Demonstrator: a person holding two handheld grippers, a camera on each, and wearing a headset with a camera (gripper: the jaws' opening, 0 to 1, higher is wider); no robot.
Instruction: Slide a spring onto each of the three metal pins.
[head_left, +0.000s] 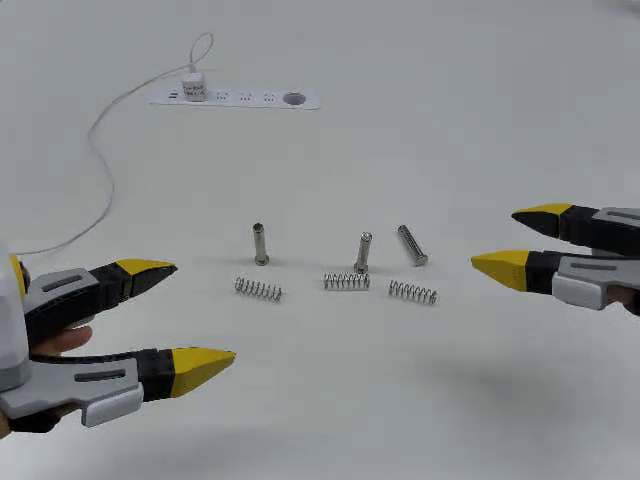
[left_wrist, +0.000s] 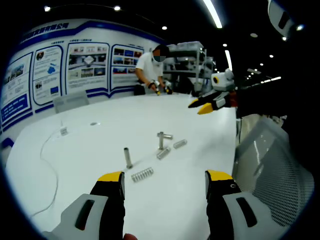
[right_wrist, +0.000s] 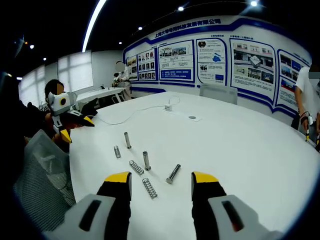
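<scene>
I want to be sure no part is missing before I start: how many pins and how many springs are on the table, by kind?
Metal pins: 3
Springs: 3
Total: 6

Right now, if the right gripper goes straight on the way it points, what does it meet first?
Likely the lying pin, about midway between the fingers of the right gripper, with the nearest spring close beside it. Height over the table is unclear, so it could pass above both.
</scene>
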